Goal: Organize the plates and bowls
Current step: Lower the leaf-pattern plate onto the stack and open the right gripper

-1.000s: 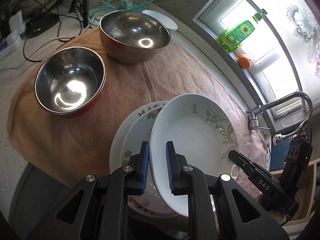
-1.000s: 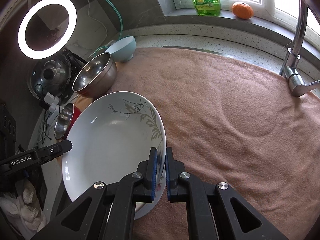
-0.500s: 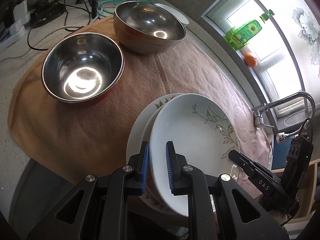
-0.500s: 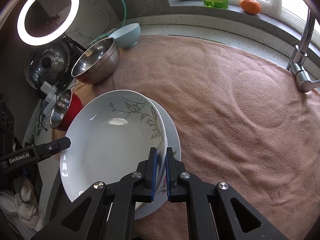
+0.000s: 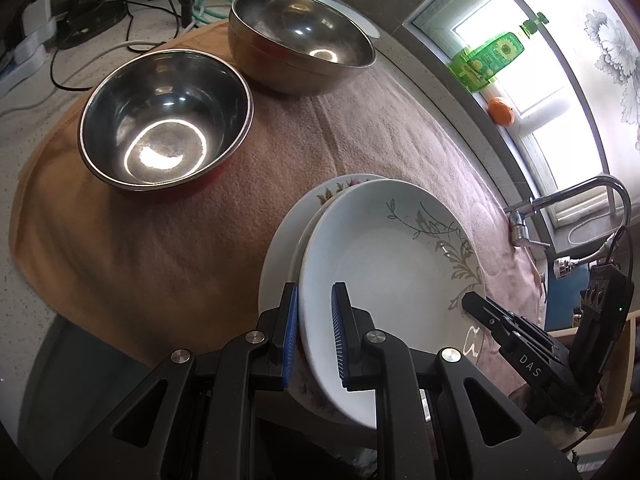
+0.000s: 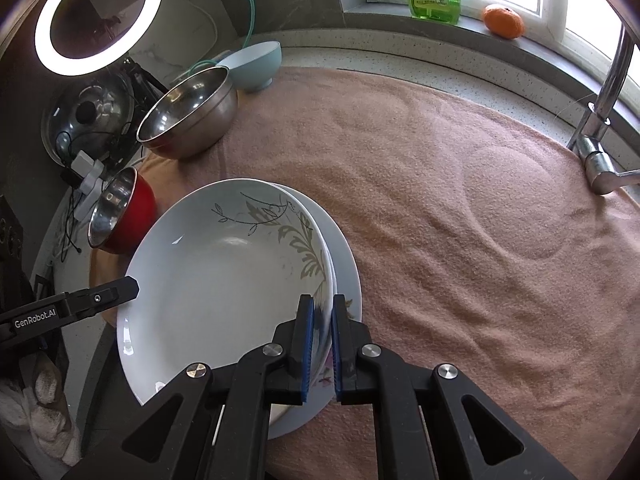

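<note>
I see a pinkish-brown towel (image 6: 460,208) covering the desk below a bright window sill. My left tool (image 5: 315,334) and right tool (image 6: 320,346) each pinch opposite rims of the leaf-patterned plate (image 6: 224,280), held over a floral plate (image 5: 280,256) near the desk's front edge. Two steel bowls (image 5: 164,120) sit toward the far-left corner.

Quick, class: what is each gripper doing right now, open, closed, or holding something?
Left gripper: closed on the rim of the leaf-patterned plate.
Right gripper: closed on the opposite rim of the same plate.
</note>
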The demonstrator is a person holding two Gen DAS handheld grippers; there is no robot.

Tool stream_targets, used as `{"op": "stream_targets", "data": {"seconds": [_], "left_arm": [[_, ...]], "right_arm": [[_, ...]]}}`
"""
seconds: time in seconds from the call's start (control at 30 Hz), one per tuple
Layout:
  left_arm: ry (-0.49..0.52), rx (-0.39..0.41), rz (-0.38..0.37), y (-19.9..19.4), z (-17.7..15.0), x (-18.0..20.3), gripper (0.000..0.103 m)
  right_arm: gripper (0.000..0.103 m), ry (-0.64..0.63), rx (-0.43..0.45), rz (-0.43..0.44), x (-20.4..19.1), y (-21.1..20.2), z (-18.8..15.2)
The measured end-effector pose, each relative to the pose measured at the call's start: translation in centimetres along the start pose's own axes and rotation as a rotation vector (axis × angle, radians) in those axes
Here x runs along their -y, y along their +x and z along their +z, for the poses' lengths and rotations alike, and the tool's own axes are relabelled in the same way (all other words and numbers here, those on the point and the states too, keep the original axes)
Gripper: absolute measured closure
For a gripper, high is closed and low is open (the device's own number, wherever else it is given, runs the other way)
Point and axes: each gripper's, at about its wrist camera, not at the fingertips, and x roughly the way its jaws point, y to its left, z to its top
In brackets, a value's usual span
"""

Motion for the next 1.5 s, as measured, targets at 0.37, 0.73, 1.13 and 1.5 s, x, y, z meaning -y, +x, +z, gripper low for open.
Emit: {"op": "stream_targets", "data": {"seconds": [0.37, 0.73, 1.13, 1.5], "left_arm": [[0.012, 0.002, -0.004, -0.1, -0.3, 0.0, 0.088], [0.048, 0.040, 0.013, -1.2, 0.3, 0.2, 0.089], [0.025, 0.049, -0.003, -2.1, 0.0, -0.6, 0.089], [-0.033, 0.083, -0.005, -5.1, -1.4, -3.8, 0.089]], "right_arm": [[0.093, -0.014, -0.012, -0.029, -0.3, 0.2, -0.3], [0.092, -0.046, 0.005, -0.067, -0.9, 0.2, 0.1], [0.091, -0.042, 0.017, -0.072, -0.9, -0.6, 0.0], [0.087, 0.038, 0.068, -0.058, 0.0, -2.8, -0.5]]}}
